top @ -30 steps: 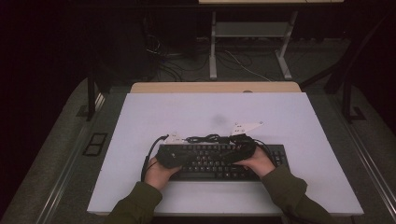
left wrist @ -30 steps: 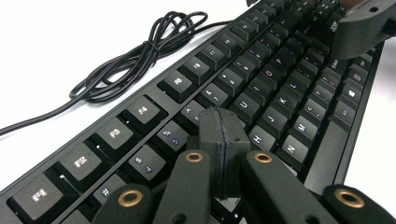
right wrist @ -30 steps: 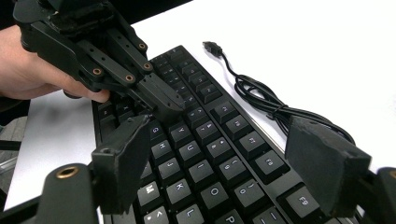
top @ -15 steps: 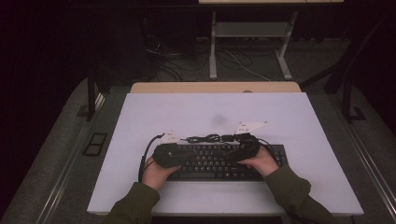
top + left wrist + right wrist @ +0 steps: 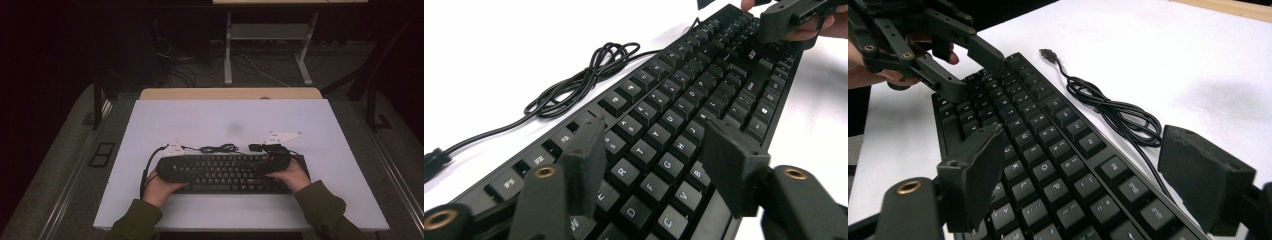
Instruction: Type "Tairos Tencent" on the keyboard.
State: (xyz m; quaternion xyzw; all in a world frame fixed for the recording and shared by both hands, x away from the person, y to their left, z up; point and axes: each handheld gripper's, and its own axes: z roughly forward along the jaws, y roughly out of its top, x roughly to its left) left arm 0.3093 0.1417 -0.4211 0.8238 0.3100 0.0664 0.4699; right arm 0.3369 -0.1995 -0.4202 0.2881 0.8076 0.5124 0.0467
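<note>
Shifted slightly nearer the table's front edge since a second ago: black keyboard (image 5: 227, 172), flat on the white table (image 5: 210, 120). Hovering over its ends, left gripper (image 5: 651, 165) and right gripper (image 5: 1088, 175), jaws apart, clamping nothing. Beyond, coiled glossy cable (image 5: 218, 148), lying loose.

A white tabletop (image 5: 210, 125) with a wooden far edge (image 5: 230, 93) stands on grey carpet (image 5: 55, 165). Beyond it, a metal desk frame (image 5: 265, 45) and loose floor cables (image 5: 185, 60) sit in dim light.
</note>
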